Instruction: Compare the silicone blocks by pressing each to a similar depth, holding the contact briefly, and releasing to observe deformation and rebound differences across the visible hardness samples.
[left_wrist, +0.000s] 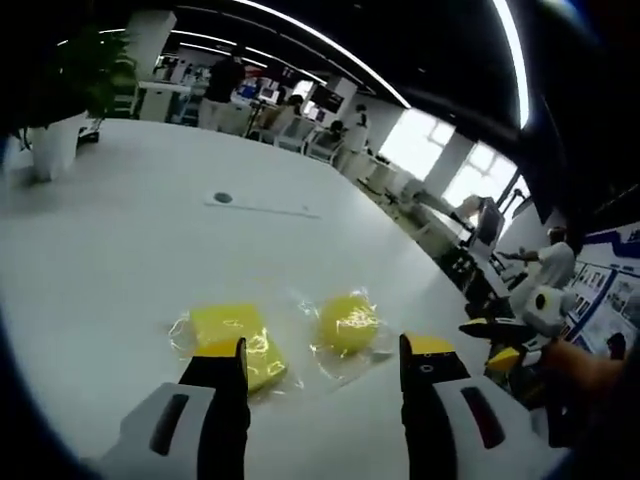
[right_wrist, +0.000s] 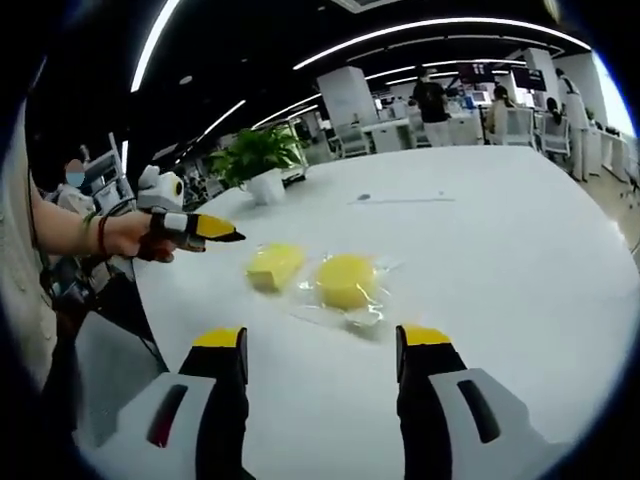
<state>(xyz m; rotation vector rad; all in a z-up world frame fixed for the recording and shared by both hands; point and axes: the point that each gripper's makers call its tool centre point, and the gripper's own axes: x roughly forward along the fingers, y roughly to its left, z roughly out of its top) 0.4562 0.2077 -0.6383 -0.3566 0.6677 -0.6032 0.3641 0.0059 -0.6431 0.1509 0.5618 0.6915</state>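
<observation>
Left claw: Your left claw has its jaws standing wide apart with nothing between them. It hangs over the near part of the worktop, and in the left gripper view its left yellow tip overlaps the near edge of the square block. In the right gripper view you see this same claw coming in from the left, held in your hand, with its yellow tips drawn to a point above the worktop edge.

Right claw: Your right claw also has its jaws spread apart and empty. It sits above bare worktop, short of both blocks. In the left gripper view it appears at the right edge, beside the worktop.

Square silicone block: Yellow, flat and in a clear wrapper, it lies on the worktop just ahead of your left claw. In the right gripper view it is the left one of the pair.

Round silicone block: Yellow, domed and in a crinkled clear wrapper, it lies just beside the square block, apart from it. In the right gripper view it sits ahead of the gap between your right claw's jaws.

Worktop: White and broad, with a small round dark inset farther out.

Potted plant: Green, in a white pot, at the far corner of the worktop; also seen in the right gripper view.

Surroundings: An open office with seated and standing people beyond the worktop, and bright ceiling light strips.
</observation>
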